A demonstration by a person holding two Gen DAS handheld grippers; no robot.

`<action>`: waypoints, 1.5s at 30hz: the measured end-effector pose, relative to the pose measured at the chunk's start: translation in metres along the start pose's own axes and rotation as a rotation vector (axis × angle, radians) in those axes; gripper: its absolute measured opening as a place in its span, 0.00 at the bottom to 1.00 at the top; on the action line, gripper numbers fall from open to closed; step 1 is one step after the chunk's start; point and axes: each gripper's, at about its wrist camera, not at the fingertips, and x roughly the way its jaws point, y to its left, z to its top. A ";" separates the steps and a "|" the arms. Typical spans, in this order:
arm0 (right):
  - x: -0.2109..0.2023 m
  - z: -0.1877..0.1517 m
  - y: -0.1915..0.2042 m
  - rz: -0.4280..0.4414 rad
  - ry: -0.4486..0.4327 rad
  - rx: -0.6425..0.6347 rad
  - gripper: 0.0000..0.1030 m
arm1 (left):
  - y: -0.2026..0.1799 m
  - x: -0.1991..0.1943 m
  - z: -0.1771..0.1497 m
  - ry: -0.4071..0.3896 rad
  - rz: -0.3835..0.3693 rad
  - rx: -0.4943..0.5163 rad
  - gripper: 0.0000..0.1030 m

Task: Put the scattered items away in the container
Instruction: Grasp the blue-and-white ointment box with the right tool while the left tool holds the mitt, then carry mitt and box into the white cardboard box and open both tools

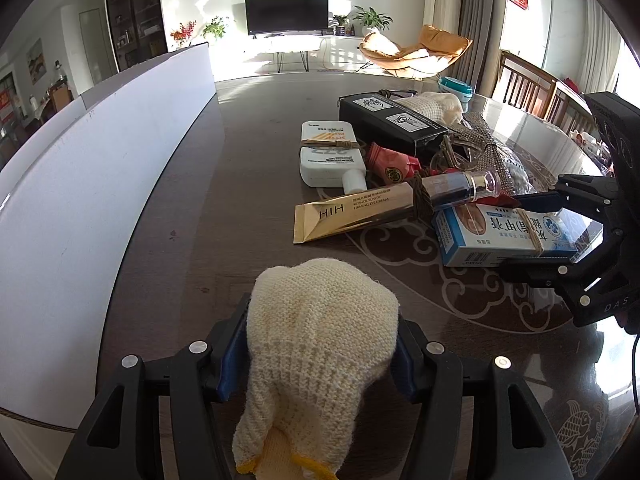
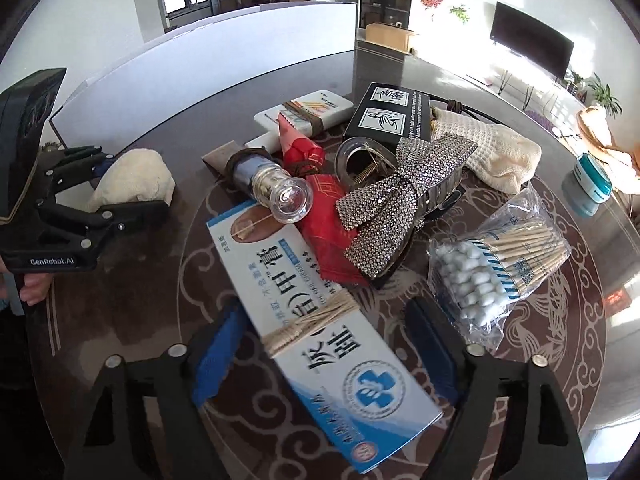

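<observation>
My left gripper (image 1: 320,320) is shut on a cream knitted glove (image 1: 320,344), held low over the dark table; it shows from the side in the right wrist view as left gripper (image 2: 132,184) with the glove (image 2: 132,178). My right gripper (image 2: 324,332) straddles a blue-and-white ointment box (image 2: 320,320) tied with string. The left blue pad lies at the box's edge, and a gap shows at the right pad. That box (image 1: 500,236) lies on the table. A tall white container wall (image 1: 100,168) runs along the left.
A pile sits mid-table: gold eye-cream tube (image 1: 360,212), white bottle (image 1: 328,156), black box (image 1: 392,120), red packets (image 2: 324,236), rhinestone bow clip (image 2: 400,208), cotton swab bag (image 2: 492,264), second knitted glove (image 2: 496,152). A teal jar (image 2: 592,180) stands far right.
</observation>
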 end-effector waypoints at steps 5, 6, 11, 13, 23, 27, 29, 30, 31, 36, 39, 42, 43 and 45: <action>-0.018 -0.020 0.026 -0.045 0.013 0.171 0.47 | -0.001 -0.001 0.000 0.000 -0.004 0.000 0.58; -0.022 -0.026 0.031 -0.049 0.008 0.210 0.47 | -0.001 -0.001 0.000 0.000 -0.004 0.000 0.58; -0.035 -0.045 0.045 -0.082 -0.010 0.244 0.47 | -0.003 0.000 0.000 0.011 -0.008 0.010 0.84; -0.034 -0.043 0.046 -0.076 0.008 0.232 0.50 | -0.007 0.005 -0.001 0.045 -0.019 0.038 1.00; -0.019 -0.015 0.036 -0.038 0.138 0.145 0.44 | -0.011 0.001 0.006 0.090 -0.049 0.091 0.53; -0.020 -0.014 0.037 -0.012 0.162 0.136 0.43 | -0.015 -0.009 0.008 0.097 -0.078 0.108 0.43; -0.029 -0.015 0.037 0.003 0.142 0.153 0.43 | -0.013 -0.017 0.008 0.081 -0.099 0.106 0.43; -0.035 -0.016 0.037 0.016 0.128 0.168 0.43 | -0.012 -0.022 0.009 0.075 -0.107 0.102 0.43; -0.041 -0.016 0.037 0.030 0.115 0.185 0.43 | -0.011 -0.028 0.009 0.067 -0.113 0.101 0.43; -0.057 -0.011 0.030 0.089 0.105 0.249 0.43 | 0.002 -0.050 0.017 0.050 -0.126 0.083 0.42; -0.068 -0.008 0.027 0.131 0.080 0.297 0.43 | 0.016 -0.068 0.020 0.029 -0.125 0.072 0.43; -0.079 0.004 0.024 0.189 0.033 0.360 0.43 | 0.041 -0.090 0.027 0.004 -0.137 0.028 0.43; -0.081 0.011 0.025 0.206 0.017 0.370 0.43 | 0.051 -0.097 0.031 -0.008 -0.135 0.008 0.43; -0.082 0.033 0.031 0.240 -0.010 0.375 0.43 | 0.078 -0.113 0.038 -0.037 -0.117 -0.031 0.43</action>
